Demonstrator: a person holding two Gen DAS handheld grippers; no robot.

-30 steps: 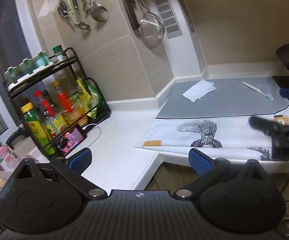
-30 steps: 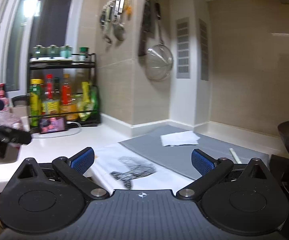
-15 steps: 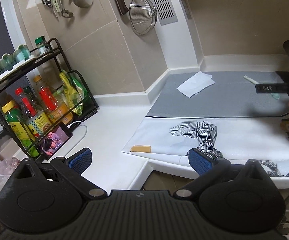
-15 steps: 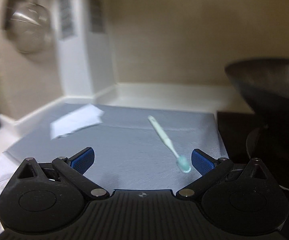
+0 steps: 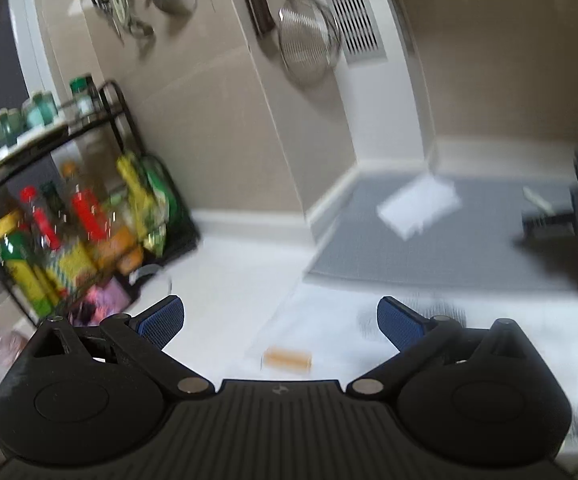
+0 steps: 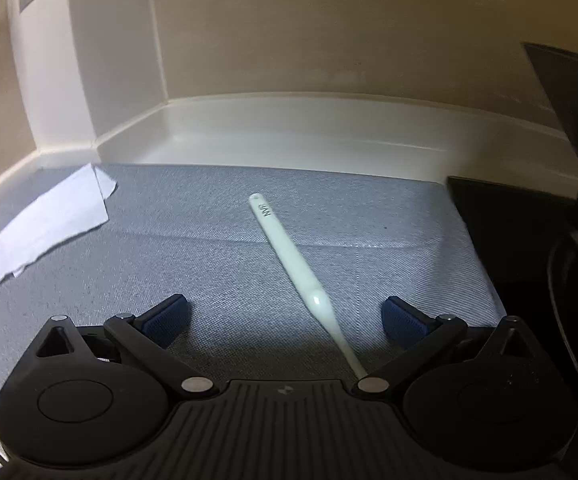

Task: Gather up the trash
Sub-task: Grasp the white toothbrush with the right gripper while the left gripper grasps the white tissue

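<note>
A: Where did things stand for the right claw [image 6: 285,314]?

B: Its blue pads were spread wide and held nothing. It hung low over the grey mat [image 6: 193,240], with the white toothbrush [image 6: 289,264] lying flat and slantwise between the pads, its head end running under the claw body and out of sight.

A: So what could have spoiled the pick?

B: In my judgement, the slant. The handle lay diagonal to the closing line, nearer the right pad, so a squeeze could have spun it or skidded it across the mat rather than trapped it. It was also thin and flush on the cloth; pads that came in too high might have closed over nothing.

A: Anything close enough to hit?

B: The dark stove [image 6: 501,216] was just beside the mat on the right, with a black pan edge above it. A drift that way risked a knock.

A: And the other trash?

B: A crumpled white tissue [image 6: 53,220] lay well apart, near the mat's left corner by the wall.

A: The left claw [image 5: 280,316]?

B: Also parted and empty, over the white bench [image 5: 229,280]. Its view was smeared by motion, so fine detail there couldn't be trusted.
</note>
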